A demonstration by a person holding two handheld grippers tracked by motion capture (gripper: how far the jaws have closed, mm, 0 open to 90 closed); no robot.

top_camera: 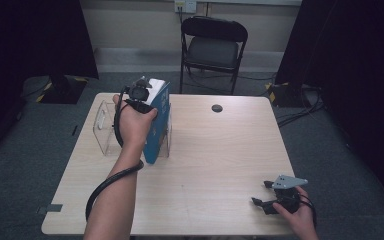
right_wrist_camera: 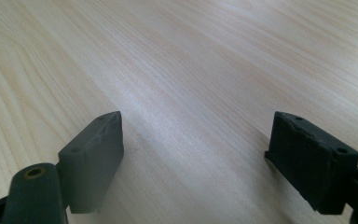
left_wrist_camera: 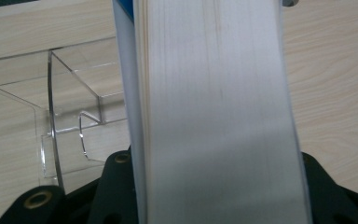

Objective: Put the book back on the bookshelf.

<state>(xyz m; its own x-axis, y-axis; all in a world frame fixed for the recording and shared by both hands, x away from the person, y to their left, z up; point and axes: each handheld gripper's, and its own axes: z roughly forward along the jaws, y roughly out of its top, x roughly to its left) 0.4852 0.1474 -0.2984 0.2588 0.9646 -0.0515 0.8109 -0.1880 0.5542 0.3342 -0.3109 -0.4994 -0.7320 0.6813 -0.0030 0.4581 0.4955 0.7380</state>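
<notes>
Between your left gripper's (top_camera: 141,95) fingers stands the book (top_camera: 157,122), page edges facing the camera, upright in the clear stand (top_camera: 105,132) at the worktop's (top_camera: 215,150) far left. Your left fingers sit on either side of the book, but whether they press it you cannot tell. Your right gripper (top_camera: 267,195) rests low near the front right corner, well apart from the book, its fingers (right_wrist_camera: 93,154) wide with bare worktop between them.

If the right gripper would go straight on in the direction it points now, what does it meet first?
Probably nothing but the table. The right gripper points low across bare wood with its jaws open, and nothing stands between or ahead of them as far as its own view shows. In the high view it aims toward the table's left side.
</notes>
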